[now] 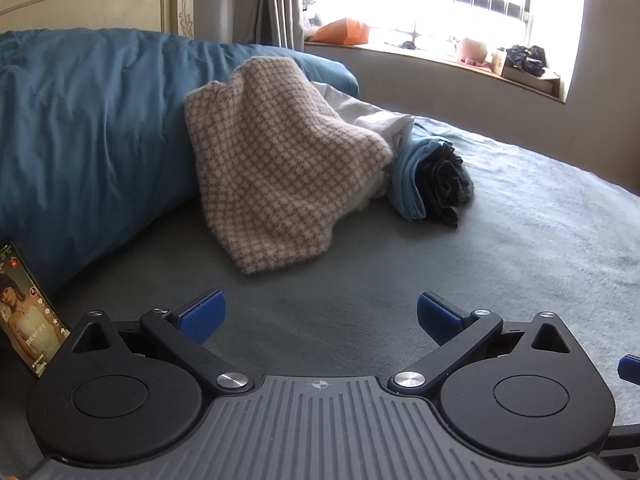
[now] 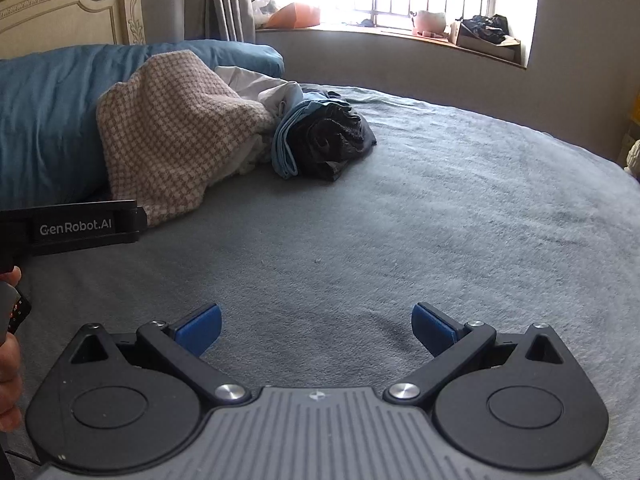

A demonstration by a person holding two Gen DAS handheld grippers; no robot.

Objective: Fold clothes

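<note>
Both tongs, left (image 1: 321, 312) and right (image 2: 316, 326), gape empty; grabbing the knit (image 1: 276, 168) could drag the roll (image 1: 434, 182) beside it loose.

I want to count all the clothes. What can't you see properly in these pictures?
- White cloth: both views, mostly hidden under the checked blanket.
- Dark garment: both views, bunched up and wrapped by the light blue cloth; type unclear.
- Phone: left view, cut off by the edge.
- Windowsill items: both views, washed out by glare and too small.
</note>
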